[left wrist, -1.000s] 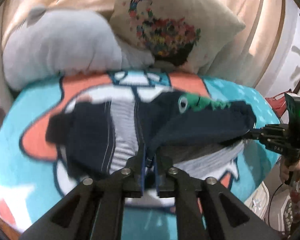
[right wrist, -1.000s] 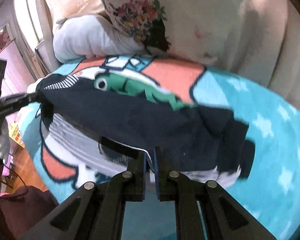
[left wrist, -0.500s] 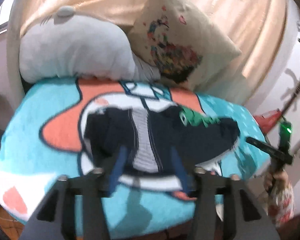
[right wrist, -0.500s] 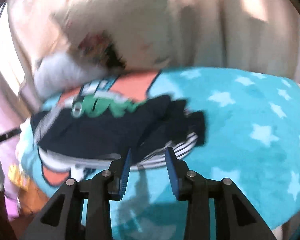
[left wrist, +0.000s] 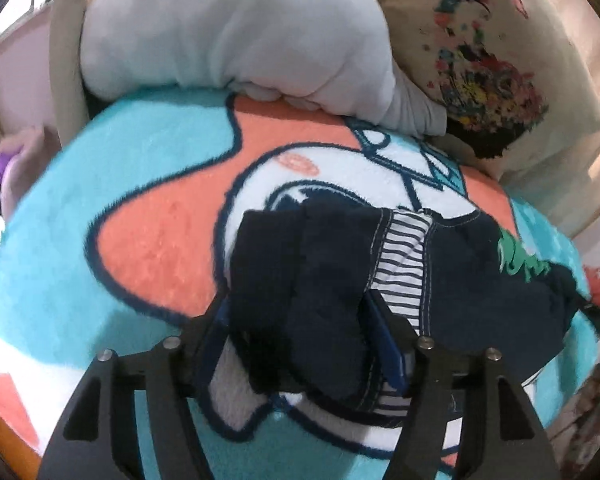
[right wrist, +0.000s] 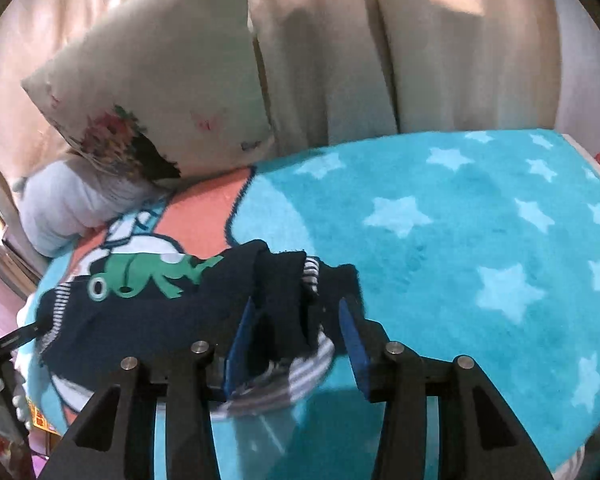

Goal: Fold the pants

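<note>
Pants point(left wrist: 332, 280) lie bunched low centre of both frames on the blanket point(left wrist: 140, 216). Left claw point(left wrist: 296, 328) and right claw point(right wrist: 296, 332), both spread, straddle opposite ends. Best to close squarely on every layer at the edge, then lift evenly so the fold stays aligned.

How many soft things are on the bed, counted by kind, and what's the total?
Pants: 1, navy pants with a green frog print, lying partly folded.
Pillows: 2, a grey pillow and a cream floral pillow.
Blankets: 1, the teal cartoon blanket under everything.
Total: 4
</note>
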